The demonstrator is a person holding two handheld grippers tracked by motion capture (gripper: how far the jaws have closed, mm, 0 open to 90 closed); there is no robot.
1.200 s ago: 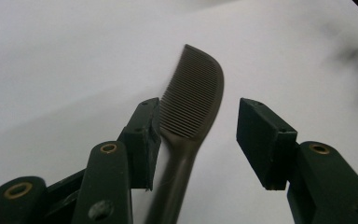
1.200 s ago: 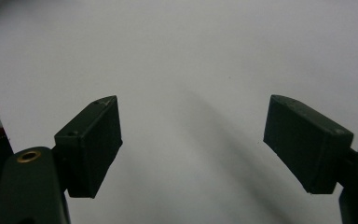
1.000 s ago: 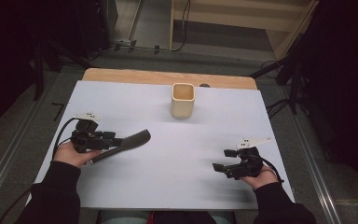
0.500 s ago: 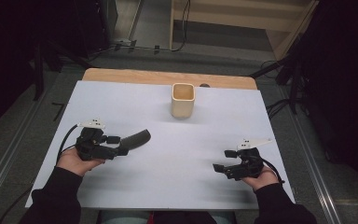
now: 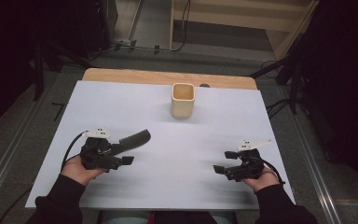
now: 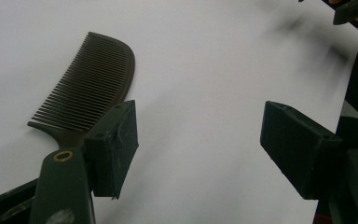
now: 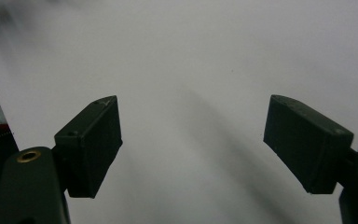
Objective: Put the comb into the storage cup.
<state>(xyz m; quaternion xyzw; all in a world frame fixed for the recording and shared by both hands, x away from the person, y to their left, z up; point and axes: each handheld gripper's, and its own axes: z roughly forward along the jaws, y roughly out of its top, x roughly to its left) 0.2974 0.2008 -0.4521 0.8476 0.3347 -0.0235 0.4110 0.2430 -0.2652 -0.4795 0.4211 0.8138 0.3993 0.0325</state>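
A dark comb (image 5: pixel 135 139) lies flat on the white table sheet (image 5: pixel 177 140), at the left. In the left gripper view the comb (image 6: pixel 91 84) has its teeth facing left, and its handle runs behind the left jaw. My left gripper (image 5: pixel 123 155) is open with nothing between its jaws, and the comb is outside the gap (image 6: pixel 200 140). At the right, near the front edge, my right gripper (image 5: pixel 221 170) is open over bare sheet (image 7: pixel 196 140).
A beige square cup (image 5: pixel 183 100) stands upright at the back middle of the sheet. A strip of wooden tabletop (image 5: pixel 168 77) shows behind the sheet. The person's hands and dark sleeves come in from the bottom. Cables trail from both grippers.
The comb stuck out from my left gripper earlier. Now it lies free on the sheet beside the open jaws. The left hand has shifted slightly. The right gripper has stayed put.
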